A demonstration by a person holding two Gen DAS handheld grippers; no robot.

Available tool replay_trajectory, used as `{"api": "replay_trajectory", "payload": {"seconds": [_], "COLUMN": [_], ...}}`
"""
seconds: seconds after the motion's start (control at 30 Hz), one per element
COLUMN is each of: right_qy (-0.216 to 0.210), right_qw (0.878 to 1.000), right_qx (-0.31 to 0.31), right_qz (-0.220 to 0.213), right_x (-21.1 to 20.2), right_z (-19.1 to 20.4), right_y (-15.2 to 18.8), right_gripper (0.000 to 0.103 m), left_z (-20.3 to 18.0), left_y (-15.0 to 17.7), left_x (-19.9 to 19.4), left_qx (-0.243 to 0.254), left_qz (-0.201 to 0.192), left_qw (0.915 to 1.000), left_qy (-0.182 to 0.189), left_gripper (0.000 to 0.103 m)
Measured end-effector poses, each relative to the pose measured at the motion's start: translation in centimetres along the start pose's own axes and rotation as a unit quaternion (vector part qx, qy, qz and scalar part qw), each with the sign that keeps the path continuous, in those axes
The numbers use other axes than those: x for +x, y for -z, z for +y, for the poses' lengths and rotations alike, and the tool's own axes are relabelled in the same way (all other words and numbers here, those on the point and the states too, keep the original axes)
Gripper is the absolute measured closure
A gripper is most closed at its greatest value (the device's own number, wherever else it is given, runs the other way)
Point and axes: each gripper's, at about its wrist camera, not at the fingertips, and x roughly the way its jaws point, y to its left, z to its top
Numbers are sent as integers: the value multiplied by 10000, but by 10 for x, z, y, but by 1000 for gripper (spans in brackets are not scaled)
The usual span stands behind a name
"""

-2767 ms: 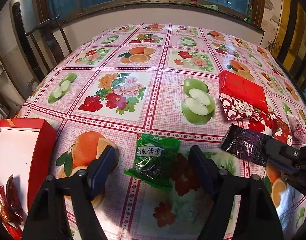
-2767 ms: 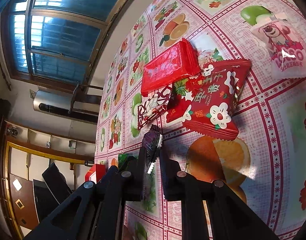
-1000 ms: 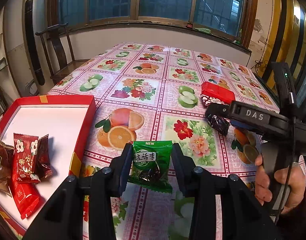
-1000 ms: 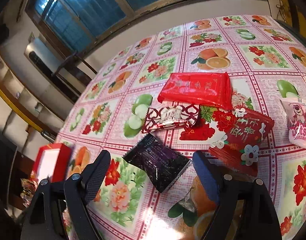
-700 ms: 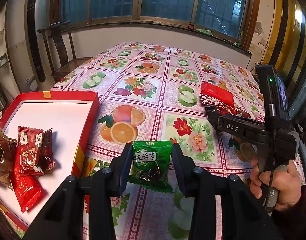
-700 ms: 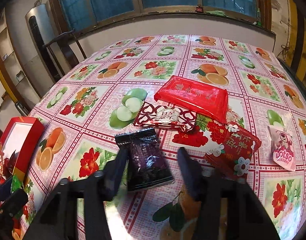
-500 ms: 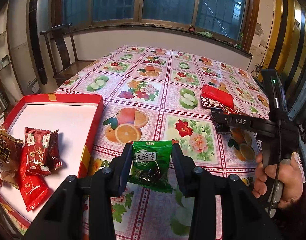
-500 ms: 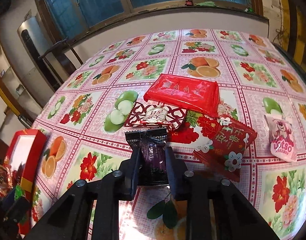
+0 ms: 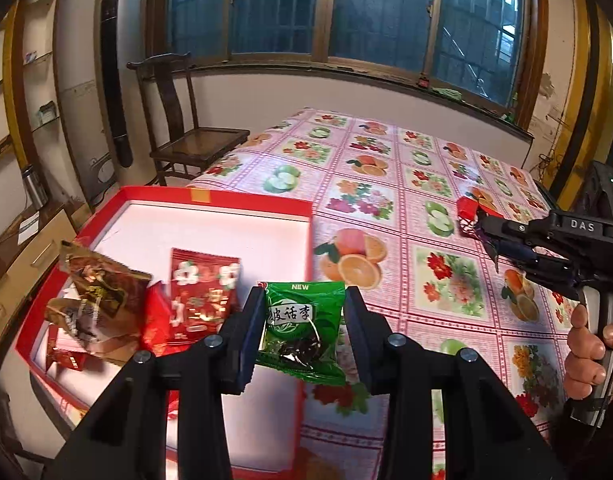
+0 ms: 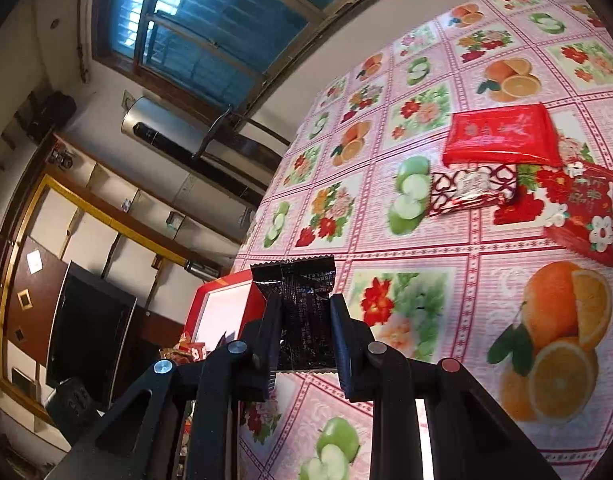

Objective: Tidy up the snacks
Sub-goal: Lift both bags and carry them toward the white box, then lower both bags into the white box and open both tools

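A green snack packet [image 9: 302, 328] hangs over the right rim of the red box [image 9: 242, 204], with my left gripper [image 9: 304, 312] shut on its sides. The box's white floor holds a red flowered packet [image 9: 202, 296] and a gold-brown packet [image 9: 98, 292]. My right gripper [image 10: 304, 320] is shut on a dark purple packet [image 10: 302, 300], which it holds upright above the tablecloth. In the left wrist view the right gripper [image 9: 490, 236] sits at the far right, with a hand [image 9: 586, 348] on its grip. The red box [image 10: 214, 292] shows behind the dark packet.
A flat red packet [image 10: 502, 136], a heart-patterned packet [image 10: 470, 188] and a red flowered packet [image 10: 582, 208] lie on the fruit-print tablecloth [image 9: 386, 184]. A dark wooden chair [image 9: 194, 140] stands past the table's far left corner. The box lies at the table's near left edge.
My left gripper carried the green packet left, over the red box's rim. My right gripper closed on the dark purple packet and lifted it off the cloth.
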Motion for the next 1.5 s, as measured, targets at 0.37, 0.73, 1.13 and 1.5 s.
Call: {"api": "replay_trajectory", "payload": {"seconds": [0.37, 0.73, 1.13, 1.5], "right_qy": [-592, -557, -681, -492], "right_qw": [9950, 9922, 9930, 9959], "right_qx": [-469, -795, -858, -762], "right_qz": [660, 778, 436, -31], "right_x": [93, 165, 144, 88], "right_z": [100, 154, 149, 117], "right_y": [56, 84, 73, 43], "right_gripper": [77, 75, 53, 53], "left_z": [78, 114, 119, 97], "left_y": [-1, -4, -8, -14], "left_x": [-16, -7, -3, -10], "left_qx": [-341, -385, -374, -225], "left_qz": [-242, -345, -466, -681], "left_qw": [9948, 9879, 9809, 9778], "left_qy": [-931, -1462, -1851, -1969], "left_gripper": [64, 64, 44, 22]}}
